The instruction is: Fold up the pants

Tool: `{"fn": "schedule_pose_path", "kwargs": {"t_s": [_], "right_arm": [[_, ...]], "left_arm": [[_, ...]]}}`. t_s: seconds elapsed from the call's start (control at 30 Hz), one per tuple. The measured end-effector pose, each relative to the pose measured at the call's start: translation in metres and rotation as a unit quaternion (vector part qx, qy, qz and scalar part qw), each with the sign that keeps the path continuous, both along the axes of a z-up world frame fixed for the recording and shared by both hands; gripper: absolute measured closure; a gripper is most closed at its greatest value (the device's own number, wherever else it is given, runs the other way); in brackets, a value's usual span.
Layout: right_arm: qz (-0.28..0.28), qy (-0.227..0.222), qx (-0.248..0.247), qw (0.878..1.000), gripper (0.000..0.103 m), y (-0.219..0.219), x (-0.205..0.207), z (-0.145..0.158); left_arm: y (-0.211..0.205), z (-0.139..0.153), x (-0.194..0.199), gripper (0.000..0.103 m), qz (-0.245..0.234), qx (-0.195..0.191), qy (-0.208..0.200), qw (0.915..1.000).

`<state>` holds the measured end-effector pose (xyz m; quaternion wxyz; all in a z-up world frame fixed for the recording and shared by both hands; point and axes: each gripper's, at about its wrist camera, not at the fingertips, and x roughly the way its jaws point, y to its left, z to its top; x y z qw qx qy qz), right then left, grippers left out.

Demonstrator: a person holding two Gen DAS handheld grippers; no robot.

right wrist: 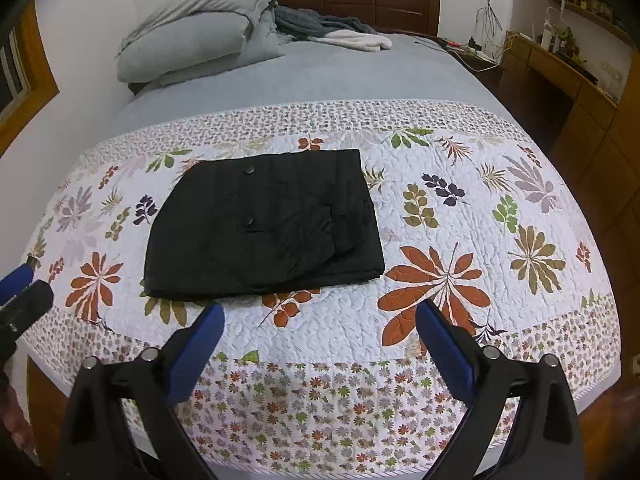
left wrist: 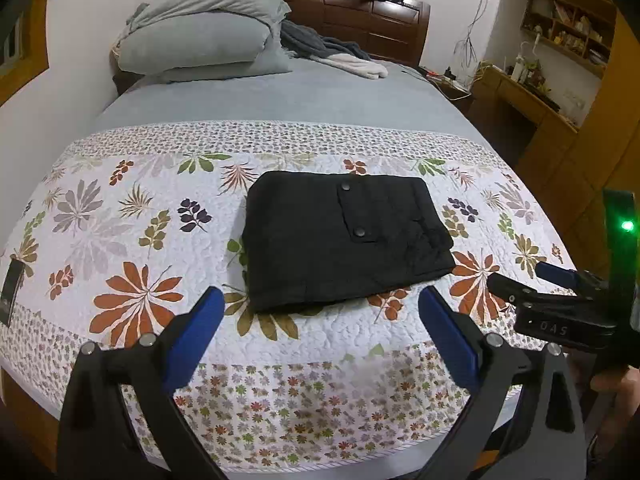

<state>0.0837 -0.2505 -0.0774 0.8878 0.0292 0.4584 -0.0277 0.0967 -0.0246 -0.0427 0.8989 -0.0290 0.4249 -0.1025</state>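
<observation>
The black pants (left wrist: 344, 240) lie folded into a compact rectangle on the floral quilt (left wrist: 132, 224), a pocket flap with two snaps on top. They also show in the right wrist view (right wrist: 264, 228). My left gripper (left wrist: 320, 304) is open and empty, just short of the pants' near edge. My right gripper (right wrist: 320, 320) is open and empty, near the pants' front right corner. The right gripper also shows at the right edge of the left wrist view (left wrist: 516, 280). The left gripper's tip shows at the left edge of the right wrist view (right wrist: 20, 284).
The quilt (right wrist: 460, 216) covers the foot of a grey bed (left wrist: 280, 92). Grey pillows (left wrist: 200, 36) and a heap of dark and white cloth (left wrist: 332, 54) lie by the wooden headboard (left wrist: 360, 12). A wooden desk and shelves (left wrist: 560, 60) stand to the right.
</observation>
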Motion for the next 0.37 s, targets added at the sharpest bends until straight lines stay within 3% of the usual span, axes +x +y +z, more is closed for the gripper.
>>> {"fn": "schedule_pose_path", "kwargs": {"t_s": [0.37], "right_arm": [[0.001, -0.004, 0.0, 1.0, 0.005, -0.0002, -0.0006, 0.0016]], "left_arm": [[0.0, -0.0054, 0.0022, 0.006, 0.011, 0.012, 0.017, 0.9997]]}}
